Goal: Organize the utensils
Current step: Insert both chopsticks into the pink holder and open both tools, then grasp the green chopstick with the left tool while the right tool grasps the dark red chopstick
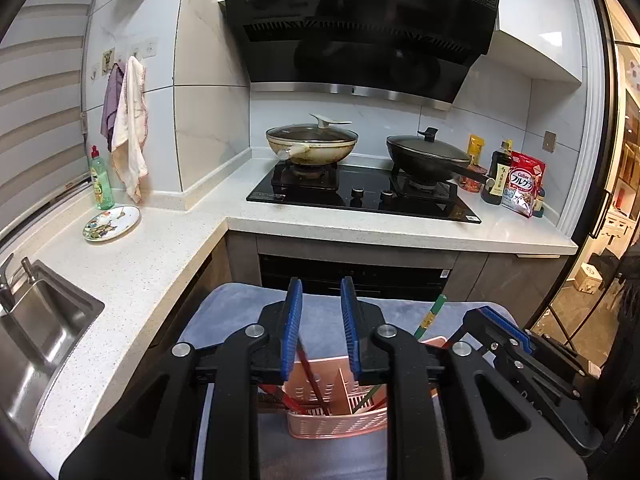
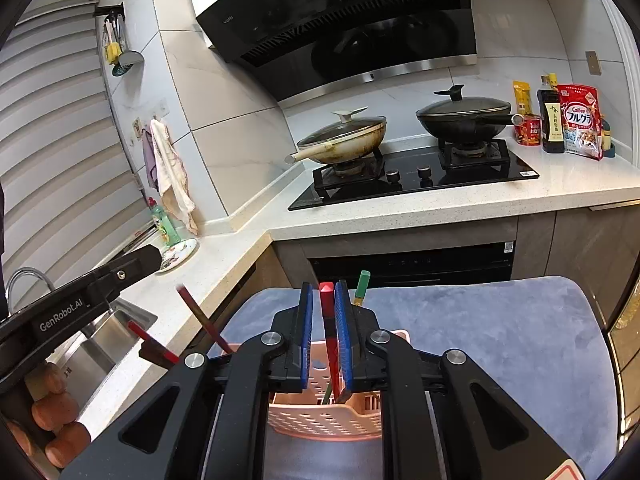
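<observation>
Red chopstick (image 2: 329, 320) between right jaws

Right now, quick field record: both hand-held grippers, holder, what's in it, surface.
left hand-held gripper: open over the holder, a red chopstick leaning by its left pad
right hand-held gripper: red-tipped chopstick between the jaws; contact unclear
holder: pink slotted utensil basket, upright
contents: red chopsticks, green chopstick, standing tilted
surface: blue-grey cloth

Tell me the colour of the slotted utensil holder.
Pale pink utensil holder; clearest in the right wrist view.
</observation>
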Motion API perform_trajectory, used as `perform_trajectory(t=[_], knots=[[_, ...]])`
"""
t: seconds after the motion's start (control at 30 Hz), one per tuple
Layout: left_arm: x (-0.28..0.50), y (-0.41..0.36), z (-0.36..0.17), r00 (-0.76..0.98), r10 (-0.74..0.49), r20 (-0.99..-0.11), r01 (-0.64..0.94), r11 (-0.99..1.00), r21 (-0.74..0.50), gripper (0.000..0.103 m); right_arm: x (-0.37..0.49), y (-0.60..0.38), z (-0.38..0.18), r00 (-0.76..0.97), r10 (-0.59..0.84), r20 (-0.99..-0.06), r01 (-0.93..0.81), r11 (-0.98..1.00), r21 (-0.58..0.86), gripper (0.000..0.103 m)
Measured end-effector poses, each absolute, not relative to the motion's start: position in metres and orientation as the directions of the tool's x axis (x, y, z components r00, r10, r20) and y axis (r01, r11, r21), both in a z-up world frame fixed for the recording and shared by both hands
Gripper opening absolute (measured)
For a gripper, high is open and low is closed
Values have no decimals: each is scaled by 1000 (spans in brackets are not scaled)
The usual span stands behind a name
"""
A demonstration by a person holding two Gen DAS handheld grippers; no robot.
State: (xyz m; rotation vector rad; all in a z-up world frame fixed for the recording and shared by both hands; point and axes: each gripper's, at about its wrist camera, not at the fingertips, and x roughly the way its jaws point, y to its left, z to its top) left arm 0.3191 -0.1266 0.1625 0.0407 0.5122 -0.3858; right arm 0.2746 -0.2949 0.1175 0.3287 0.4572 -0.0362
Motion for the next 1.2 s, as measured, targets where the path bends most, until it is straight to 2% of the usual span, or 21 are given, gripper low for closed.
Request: perform_trajectory(t=[0.1,0.33,0.43,0.57,0.83,1.2], knots=[[312,-128,164,804,-344,-484,369,928,-47,27,265,-291,124,903,35,-427,100,952,290,14],[289,-125,169,818,-331,-470,365,931,-22,29,239,-282,140,917,39,-397,79,958,276,14],[277,-123,172,824,-330,-462,365,931,-15,33,222,-278,143,920,42,-390,72,959,273,20],[258,-119,174,827,-328,-457,366,930,-6,33,199,-269,141,917,48,-395,58,966,252,20],[219,-109,162,824,-323,-466,373,927,17,35,150,-245,120,893,57,-447,37,980,198,20],[174,-84,115,782,-303,-545,366,931,8,35,93,-227,70,834,82,-546,37,978,203,20]])
